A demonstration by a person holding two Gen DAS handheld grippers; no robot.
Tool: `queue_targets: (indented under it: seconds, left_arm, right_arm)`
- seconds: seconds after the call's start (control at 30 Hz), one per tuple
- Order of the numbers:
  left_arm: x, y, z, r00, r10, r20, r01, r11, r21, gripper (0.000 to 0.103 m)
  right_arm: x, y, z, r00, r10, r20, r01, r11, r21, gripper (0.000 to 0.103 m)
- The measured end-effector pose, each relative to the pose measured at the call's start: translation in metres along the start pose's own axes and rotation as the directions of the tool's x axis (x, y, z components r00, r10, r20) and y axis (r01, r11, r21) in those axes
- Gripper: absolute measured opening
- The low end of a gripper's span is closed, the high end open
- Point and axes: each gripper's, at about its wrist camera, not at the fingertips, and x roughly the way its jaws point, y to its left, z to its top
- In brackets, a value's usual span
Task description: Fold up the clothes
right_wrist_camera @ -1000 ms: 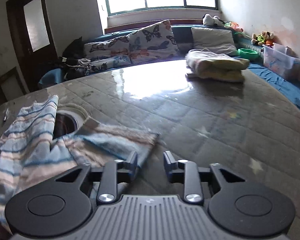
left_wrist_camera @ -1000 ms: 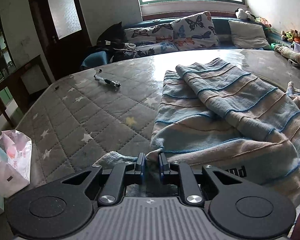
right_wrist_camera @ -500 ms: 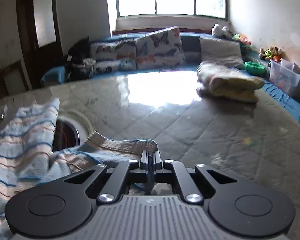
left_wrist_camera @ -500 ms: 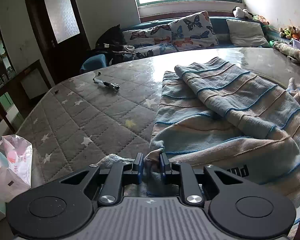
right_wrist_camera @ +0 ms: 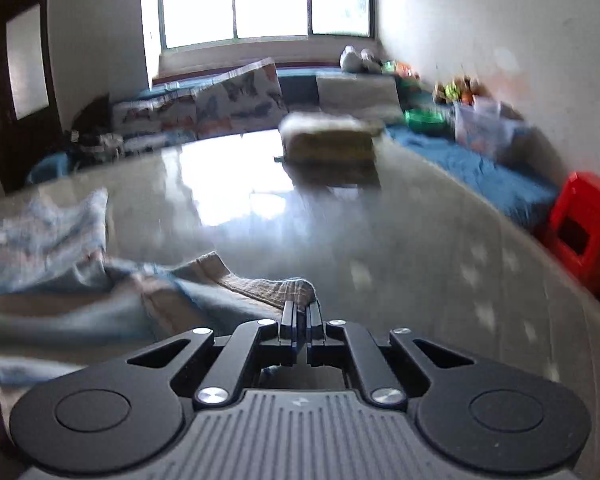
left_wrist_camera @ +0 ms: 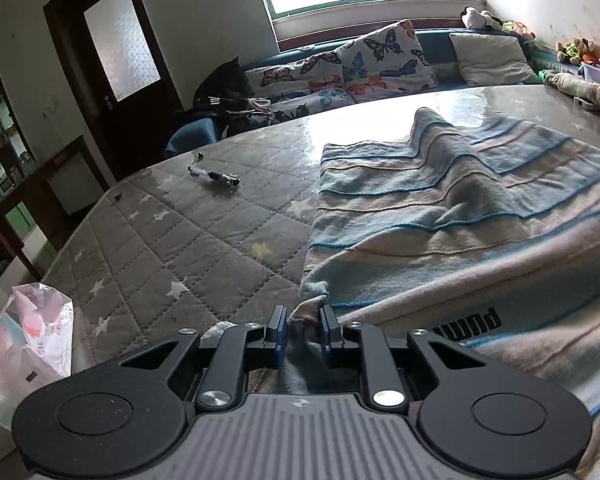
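Note:
A blue and beige striped garment lies spread over the grey quilted mattress. My left gripper is shut on a bunched corner of the garment at its near left edge. In the right wrist view, which is blurred, the same striped garment trails off to the left. My right gripper is shut on its near corner, the fabric humped over the fingertips. A folded pale garment rests at the far side of the mattress.
A pen-like tool lies on the mattress at the far left. A pink and white plastic bag sits beside the bed's left edge. A red stool stands to the right. Butterfly cushions and a storage box line the bench behind.
My right gripper closed on the garment's corner and pulled it to the right. The garment has been drawn flatter and wider across the mattress. My left gripper kept its hold in place.

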Motion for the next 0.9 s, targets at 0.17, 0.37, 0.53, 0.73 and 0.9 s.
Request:
queue_targets:
  seconds: [0.17, 0.37, 0.53, 0.73, 0.9]
  left_arm:
    - [0.0, -0.001, 0.0, 1.0, 0.001, 0.0, -0.001, 1.0, 0.011, 0.019]
    - [0.0, -0.001, 0.0, 1.0, -0.001, 0.004, 0.001, 1.0, 0.013, 0.019]
    - [0.001, -0.001, 0.0, 1.0, -0.004, 0.004, 0.004, 1.0, 0.009, 0.019]
    - [0.002, -0.001, 0.0, 1.0, -0.003, 0.007, 0.003, 1.0, 0.009, 0.019]
    - [0.002, -0.001, 0.001, 1.0, -0.002, 0.005, 0.002, 1.0, 0.012, 0.02]
  right_arm:
    - [-0.017, -0.002, -0.018, 0.999, -0.008, -0.036, 0.006, 0.999, -0.038, 0.007]
    - [-0.023, 0.01, 0.013, 0.999, 0.009, 0.033, -0.005, 0.993, -0.117, 0.013]
    - [-0.016, 0.04, 0.042, 0.993, 0.061, 0.1, -0.039, 0.976, -0.217, 0.018]
    - [0.024, 0.082, 0.055, 0.977, 0.21, -0.026, -0.208, 0.926, -0.314, 0.018]
    - [0.062, 0.109, 0.057, 0.957, 0.262, -0.124, -0.289, 0.893, -0.346, 0.019]
